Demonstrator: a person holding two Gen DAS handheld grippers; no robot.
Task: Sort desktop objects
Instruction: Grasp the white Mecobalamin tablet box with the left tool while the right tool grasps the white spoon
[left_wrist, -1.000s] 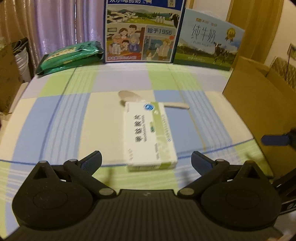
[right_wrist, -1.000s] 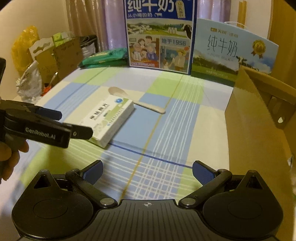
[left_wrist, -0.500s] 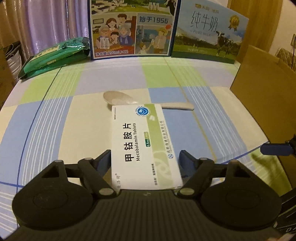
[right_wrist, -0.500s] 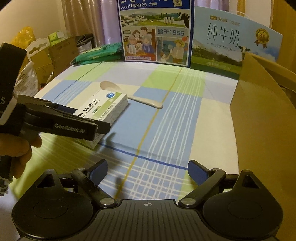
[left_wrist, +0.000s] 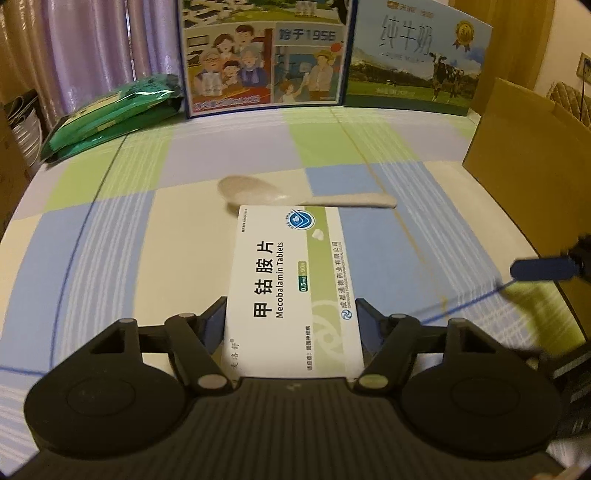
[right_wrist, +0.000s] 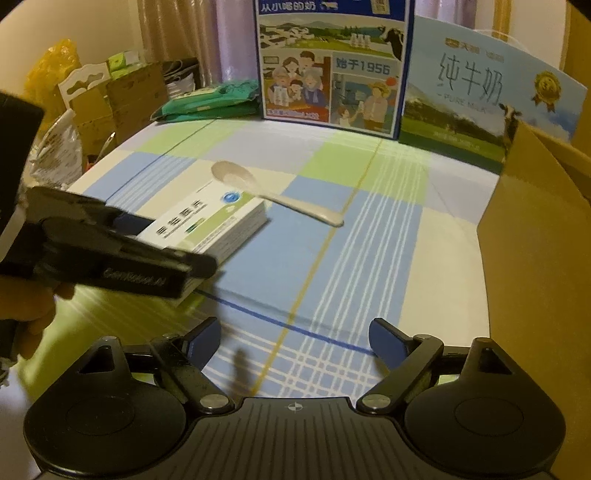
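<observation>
One tablet box (left_wrist: 291, 284), flat on cloth, sides pinched by left gripper (left_wrist: 291, 325): squeeze evenly, lift level, clear of spoon (left_wrist: 295, 194); right gripper (right_wrist: 295, 341) spread wide, holding nothing.

left hand-held gripper (left_wrist: 291, 325) advanced, now clamping tablet box (left_wrist: 291, 280)

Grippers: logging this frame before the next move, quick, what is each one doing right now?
Left gripper: shut on the Mecobalamin tablet box, fingers against both its sides.
Right gripper: open, holding nothing, above the checked tablecloth.
</observation>
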